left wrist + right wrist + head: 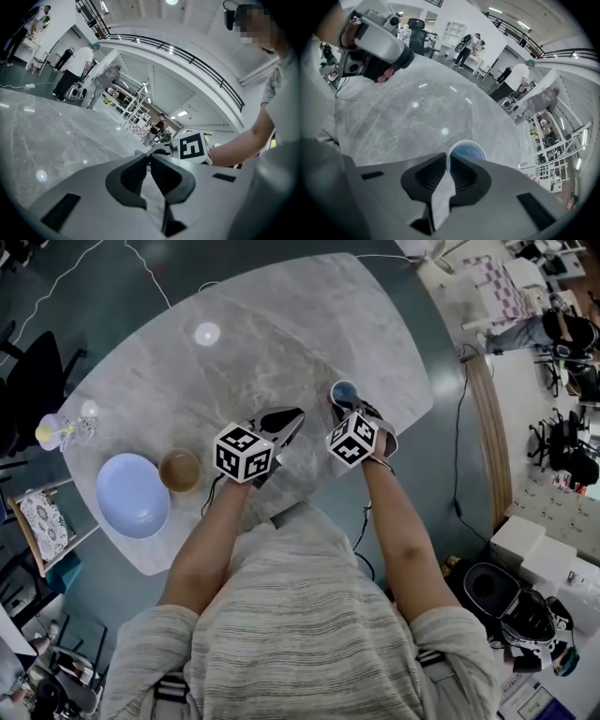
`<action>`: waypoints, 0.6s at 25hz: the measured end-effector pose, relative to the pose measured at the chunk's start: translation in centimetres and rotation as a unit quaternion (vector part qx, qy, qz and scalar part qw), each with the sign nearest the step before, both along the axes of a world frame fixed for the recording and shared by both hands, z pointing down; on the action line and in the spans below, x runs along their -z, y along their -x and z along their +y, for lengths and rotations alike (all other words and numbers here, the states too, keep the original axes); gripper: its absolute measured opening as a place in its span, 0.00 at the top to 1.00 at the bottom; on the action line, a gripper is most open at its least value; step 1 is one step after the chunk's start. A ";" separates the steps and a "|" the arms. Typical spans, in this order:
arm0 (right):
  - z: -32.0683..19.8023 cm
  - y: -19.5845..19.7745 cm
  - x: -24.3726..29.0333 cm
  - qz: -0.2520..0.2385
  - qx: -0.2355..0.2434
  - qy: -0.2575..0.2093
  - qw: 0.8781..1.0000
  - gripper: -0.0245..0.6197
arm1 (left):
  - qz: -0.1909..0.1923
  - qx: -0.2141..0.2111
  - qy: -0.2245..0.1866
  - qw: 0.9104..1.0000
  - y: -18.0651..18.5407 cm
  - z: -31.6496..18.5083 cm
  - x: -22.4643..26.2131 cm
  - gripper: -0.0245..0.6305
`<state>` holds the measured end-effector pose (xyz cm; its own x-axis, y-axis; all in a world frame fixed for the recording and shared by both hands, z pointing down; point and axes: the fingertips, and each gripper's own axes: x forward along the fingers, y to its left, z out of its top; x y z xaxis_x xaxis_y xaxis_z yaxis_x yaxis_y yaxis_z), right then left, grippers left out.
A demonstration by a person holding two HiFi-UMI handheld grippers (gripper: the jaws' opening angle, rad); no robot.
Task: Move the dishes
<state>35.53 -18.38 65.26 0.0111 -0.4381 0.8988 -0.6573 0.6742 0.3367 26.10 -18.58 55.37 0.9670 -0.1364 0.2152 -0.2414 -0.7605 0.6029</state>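
A small blue cup (344, 390) stands on the marble table (281, 324) near its right edge. My right gripper (344, 405) is shut on the cup's near rim; in the right gripper view the cup (467, 151) sits just past the gripper (446, 157), with the rim running into the thin gap between the jaws. My left gripper (289, 420) is shut with nothing in it, hovering over the table to the left of the right one; its jaws (150, 157) meet over bare marble. A large pale-blue bowl (132, 494) and a small brown bowl (179, 470) rest at the table's near left corner.
A clear glass piece with a yellow part (56, 432) and another glass (89, 411) stand at the table's left edge. A black chair (33, 381) is to the left, and boxes and gear (525, 577) lie on the floor to the right. People stand far off (77, 70).
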 end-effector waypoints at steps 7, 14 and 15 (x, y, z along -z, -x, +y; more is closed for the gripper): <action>-1.1 1.6 1.0 -0.003 0.024 -0.008 1.000 0.89 | -0.001 0.020 -0.004 1.000 1.5 -0.3 0.5 0.92; -1.9 5.7 1.8 -0.011 0.077 -0.020 0.997 0.89 | -0.007 0.056 -0.007 0.998 4.6 0.2 0.8 0.92; -1.9 6.5 1.9 -0.011 0.087 -0.020 0.996 0.89 | -0.009 0.063 -0.007 0.998 5.2 0.4 0.8 0.92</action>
